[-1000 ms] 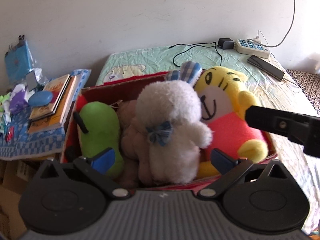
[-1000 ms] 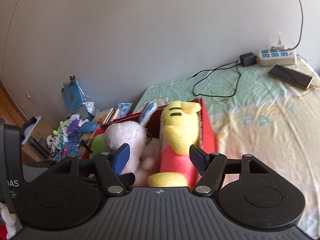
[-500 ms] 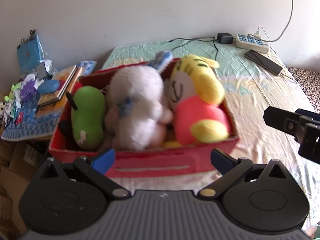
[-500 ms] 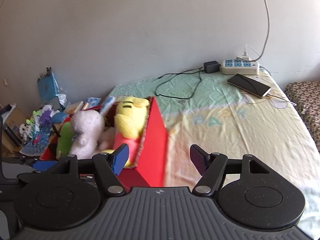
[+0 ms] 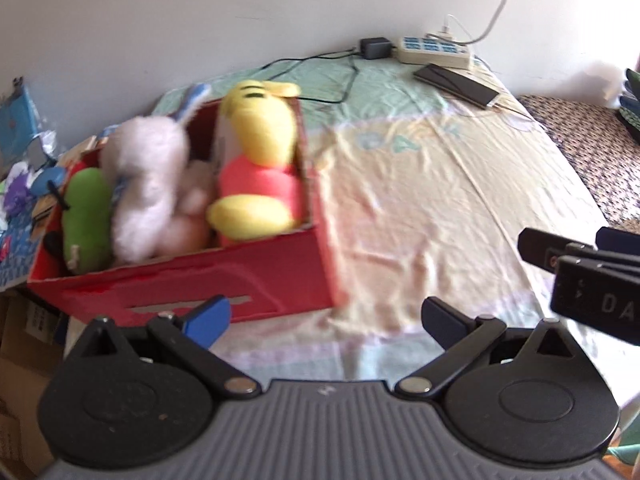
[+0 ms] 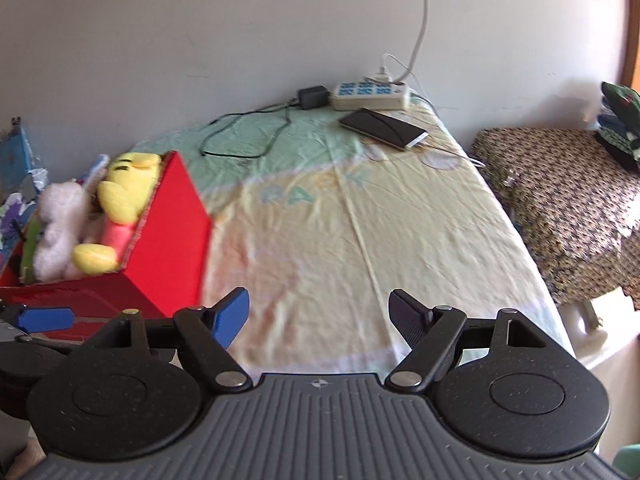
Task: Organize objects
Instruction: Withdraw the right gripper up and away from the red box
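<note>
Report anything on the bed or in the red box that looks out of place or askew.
The red box is overfilled: the yellow plush and white bunny rise above its rim, leaning rather than sitting upright. At the bed's far end, a black cable sprawls loose over the sheet beside the power strip and a dark flat device. Nothing looks spilled or damaged.

The left gripper (image 5: pixel 326 316) hovered just in front of the red box (image 5: pixel 224 276), its jaws spread wide and empty. The right gripper (image 6: pixel 318 314) hung to the right of that box, over the bed, jaws likewise parted, gripping nothing, beside its partner.
</note>
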Tool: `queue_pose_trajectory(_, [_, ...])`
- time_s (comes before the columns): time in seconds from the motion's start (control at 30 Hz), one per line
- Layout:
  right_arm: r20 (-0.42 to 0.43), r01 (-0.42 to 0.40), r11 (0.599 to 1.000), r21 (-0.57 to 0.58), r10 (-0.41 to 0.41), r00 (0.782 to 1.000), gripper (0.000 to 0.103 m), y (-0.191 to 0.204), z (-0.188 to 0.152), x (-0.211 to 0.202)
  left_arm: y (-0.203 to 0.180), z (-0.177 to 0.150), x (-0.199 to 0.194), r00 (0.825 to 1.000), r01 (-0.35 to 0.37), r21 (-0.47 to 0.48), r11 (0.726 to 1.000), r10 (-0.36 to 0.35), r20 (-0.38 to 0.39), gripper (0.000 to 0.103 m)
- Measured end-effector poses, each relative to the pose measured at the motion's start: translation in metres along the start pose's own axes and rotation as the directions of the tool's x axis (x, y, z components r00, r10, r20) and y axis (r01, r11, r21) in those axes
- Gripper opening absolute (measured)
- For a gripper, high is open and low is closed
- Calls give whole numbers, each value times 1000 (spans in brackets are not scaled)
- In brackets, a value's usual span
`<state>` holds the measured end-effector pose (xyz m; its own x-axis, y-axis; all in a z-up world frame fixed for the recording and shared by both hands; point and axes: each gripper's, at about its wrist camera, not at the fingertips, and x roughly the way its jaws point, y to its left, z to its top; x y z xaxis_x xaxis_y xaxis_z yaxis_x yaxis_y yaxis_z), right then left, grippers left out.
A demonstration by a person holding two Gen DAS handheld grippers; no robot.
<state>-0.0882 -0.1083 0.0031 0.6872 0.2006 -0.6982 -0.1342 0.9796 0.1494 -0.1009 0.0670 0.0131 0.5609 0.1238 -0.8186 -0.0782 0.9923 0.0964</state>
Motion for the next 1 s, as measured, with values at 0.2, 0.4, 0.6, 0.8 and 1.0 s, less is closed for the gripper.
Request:
queue_pose_trajectory(0.2, [-10, 44, 999, 26, -44, 999, 80, -20, 0, -1, -29, 0, 10, 997, 70, 31, 997, -69, -32, 101])
queue_pose_trajectory(0.4, [-25, 68, 997, 23, -68, 997, 82, -28, 2, 1, -39, 2, 19, 994, 73, 24, 997, -71, -83, 101])
queue_pose_trajectory(0.6, [-72, 83, 996, 19, -81, 994, 82, -30, 6, 11, -35, 5, 35, 987, 69, -8, 998, -70, -144, 101])
queue_pose_trajectory(0.8, [-119, 65, 997, 33, -60, 991, 82, -23, 8, 20, -31, 7, 21, 995, 25, 10, 1000, -24, -96, 101])
queue_pose_trajectory(1.0, [-142, 19, 1000, 17, -16, 990, 82, -8, 8, 25, -12, 6, 14, 996, -29, -24, 999, 27, -86, 101])
